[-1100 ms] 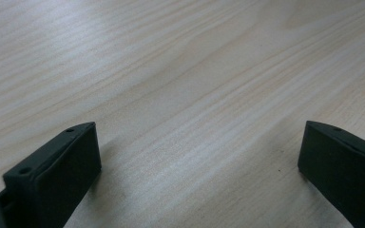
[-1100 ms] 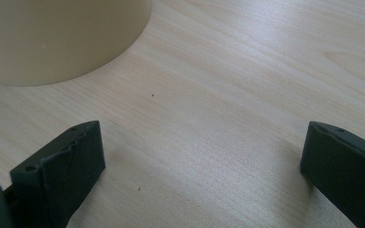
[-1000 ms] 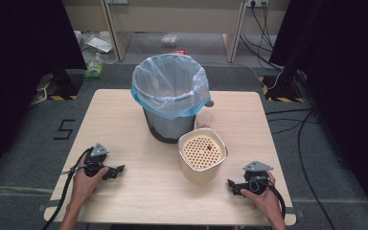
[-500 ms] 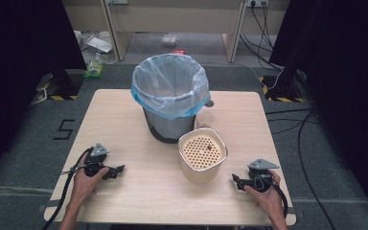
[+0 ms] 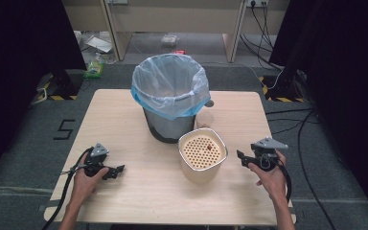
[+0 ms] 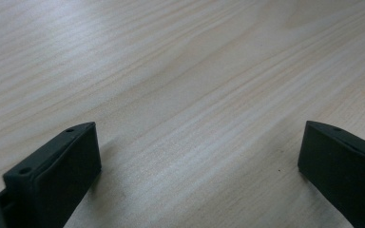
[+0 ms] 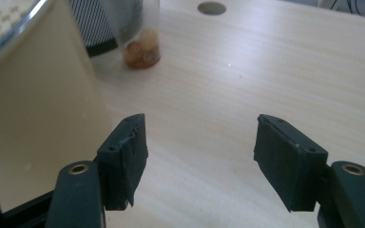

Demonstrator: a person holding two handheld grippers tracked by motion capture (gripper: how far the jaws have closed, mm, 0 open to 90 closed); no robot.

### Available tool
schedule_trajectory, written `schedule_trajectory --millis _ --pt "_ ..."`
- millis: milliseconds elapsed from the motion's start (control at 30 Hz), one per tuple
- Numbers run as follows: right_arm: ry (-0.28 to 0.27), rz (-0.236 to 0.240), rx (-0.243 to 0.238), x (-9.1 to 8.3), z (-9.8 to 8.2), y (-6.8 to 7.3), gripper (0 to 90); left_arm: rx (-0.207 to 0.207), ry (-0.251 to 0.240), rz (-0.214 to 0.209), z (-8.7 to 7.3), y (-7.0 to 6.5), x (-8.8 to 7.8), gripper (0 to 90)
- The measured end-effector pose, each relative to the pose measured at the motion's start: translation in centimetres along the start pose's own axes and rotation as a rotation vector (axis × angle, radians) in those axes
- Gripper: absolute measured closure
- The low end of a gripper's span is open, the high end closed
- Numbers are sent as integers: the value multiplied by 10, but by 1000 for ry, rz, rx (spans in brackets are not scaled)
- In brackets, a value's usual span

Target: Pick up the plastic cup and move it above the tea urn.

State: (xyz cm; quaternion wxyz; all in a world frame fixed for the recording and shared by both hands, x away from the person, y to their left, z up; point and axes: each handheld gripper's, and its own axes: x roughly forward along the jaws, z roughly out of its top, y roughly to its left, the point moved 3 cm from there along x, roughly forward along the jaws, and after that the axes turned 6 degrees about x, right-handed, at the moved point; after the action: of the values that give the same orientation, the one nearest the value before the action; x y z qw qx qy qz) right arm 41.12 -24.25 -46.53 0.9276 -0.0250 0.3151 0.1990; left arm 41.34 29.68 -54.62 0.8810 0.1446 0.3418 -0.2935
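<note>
With nothing between its half-closing jaws, the right gripper (image 5: 242, 157) could knock over the cream square container with a perforated lid (image 5: 202, 154) beside it, mid-tabletop toward the near edge, while the left gripper (image 5: 117, 169) rests open.

Light: even overhead light brightens the pale wooden table (image 5: 124, 115); black curtains at both sides stay dark.
Shadows: soft and short beneath the lined bin (image 5: 170, 96) and the cream container (image 5: 202, 158).
Glare: a mild sheen on the tabletop in the gripper views.
Focus: the high view is slightly soft; the near black jaws blur.
</note>
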Motion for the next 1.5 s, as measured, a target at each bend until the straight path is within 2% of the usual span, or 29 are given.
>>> schedule_trajectory --millis 100,333,533,700,833,1500 --pt "-13 5 9 2 14 -2 381 0 0 0 0 0 0 0" --pt "-29 16 -18 10 49 -6 433 -1 0 0 0 0 0 0" --pt "-27 31 -34 28 76 -3 476 -1 0 0 0 0 0 0" --pt "-17 48 -3 46 89 -1 496 0 0 0 0 0 0 0" --pt "-10 55 -3 58 99 1 514 0 0 0 0 0 0 0" --pt "60 86 -38 111 133 20 535 0 0 0 0 0 0 0"
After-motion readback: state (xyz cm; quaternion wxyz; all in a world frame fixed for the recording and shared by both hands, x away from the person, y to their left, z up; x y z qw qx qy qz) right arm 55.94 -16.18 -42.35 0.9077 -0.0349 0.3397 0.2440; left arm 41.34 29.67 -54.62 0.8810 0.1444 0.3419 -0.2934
